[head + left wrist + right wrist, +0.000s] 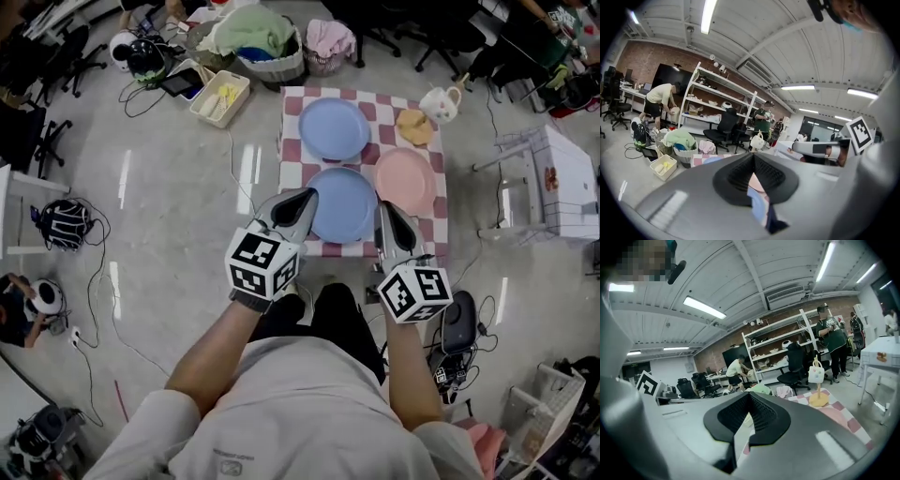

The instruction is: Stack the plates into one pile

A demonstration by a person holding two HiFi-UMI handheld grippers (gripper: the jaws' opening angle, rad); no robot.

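A small table with a red-and-white checked cloth (pixel 292 141) carries three plates. A blue plate (pixel 334 128) lies at the far left, a second blue plate (pixel 343 204) at the near edge, and a pink plate (pixel 405 180) on the right. My left gripper (pixel 305 195) hovers over the near blue plate's left rim, its jaws shut and empty. To the right of that plate, over the near edge of the cloth, my right gripper (pixel 384 208) is also shut and holds nothing. In the left gripper view the left gripper (pixel 753 157) shows slivers of pink and blue plate through its lower gap.
At the table's far right, a tan stand (pixel 415 127) has a white mug (pixel 439 103) beside it. A laundry basket (pixel 267 47) and a yellow-filled bin (pixel 219 98) sit on the floor beyond. A white side table (pixel 562 183) stands to the right. Cables cross the floor.
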